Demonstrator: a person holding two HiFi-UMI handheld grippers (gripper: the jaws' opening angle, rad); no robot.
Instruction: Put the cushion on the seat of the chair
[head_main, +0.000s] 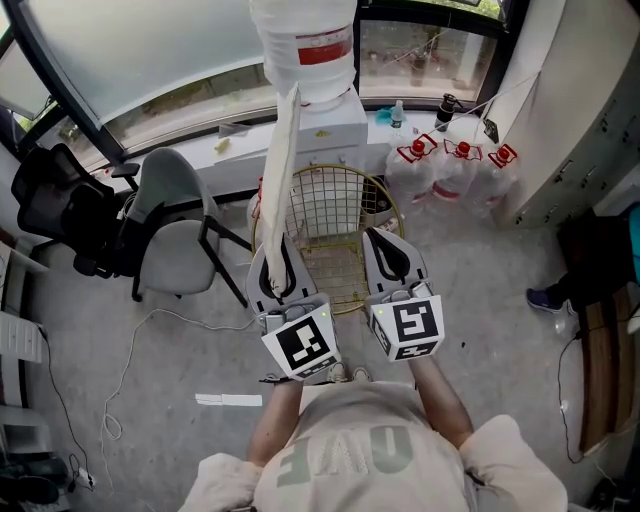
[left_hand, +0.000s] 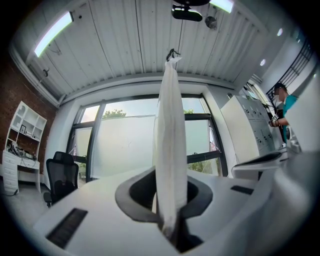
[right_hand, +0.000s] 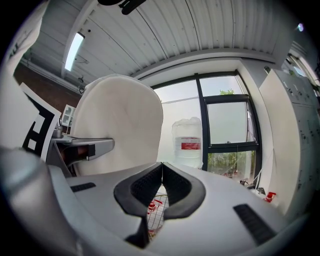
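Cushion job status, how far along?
Done: the cushion is picked up, standing on edge in the left gripper, jaws shut on its rim. In hand: it is held near the wire chair. Left: lay it on the seat, which is bare. The right gripper is shut and empty.

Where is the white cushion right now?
Head view, left of centre: the white cushion stands on edge, clamped in the left gripper, by the gold wire chair.

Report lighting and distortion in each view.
Head view: even daylight, sharp throughout. Left gripper view: fisheye bending, black corners, bright window backlighting the cushion. Right gripper view: same fisheye bending, ceiling strip light blown out.
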